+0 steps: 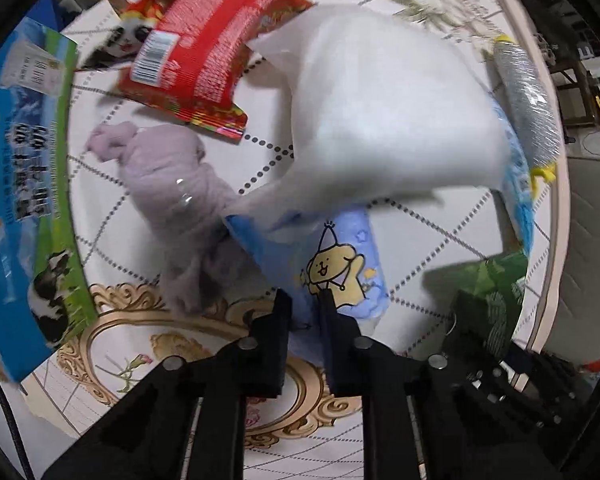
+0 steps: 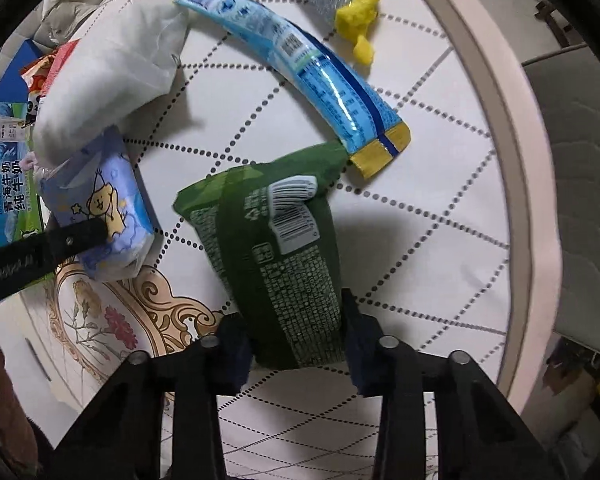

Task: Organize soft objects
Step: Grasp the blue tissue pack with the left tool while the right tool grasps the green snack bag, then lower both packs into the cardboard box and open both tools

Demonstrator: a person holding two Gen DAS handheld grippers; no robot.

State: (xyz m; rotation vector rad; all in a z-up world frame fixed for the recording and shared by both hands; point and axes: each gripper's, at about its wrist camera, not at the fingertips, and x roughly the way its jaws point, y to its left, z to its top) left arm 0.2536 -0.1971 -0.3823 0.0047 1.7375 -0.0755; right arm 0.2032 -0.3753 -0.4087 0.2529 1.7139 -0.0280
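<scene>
My left gripper (image 1: pixel 305 304) is shut on a blue tissue pack (image 1: pixel 340 264) with a yellow cartoon figure, held above the table; white tissue (image 1: pixel 380 112) billows up out of it. The same pack (image 2: pixel 108 216) and its tissue (image 2: pixel 100 80) show in the right wrist view, with the left finger (image 2: pixel 76 236) on it. My right gripper (image 2: pixel 296 336) is shut on a dark green snack bag (image 2: pixel 272 248), its barcode side up. A lilac soft cloth toy (image 1: pixel 168 188) lies on the table left of the pack.
A round white patterned table (image 2: pixel 440 208) with a pink rim. On it lie a long blue packet (image 2: pixel 312 76), a red snack bag (image 1: pixel 204 52), a panda pack (image 1: pixel 120 40), a blue-green milk carton (image 1: pixel 24 184), and a silver roll with yellow ends (image 1: pixel 528 108).
</scene>
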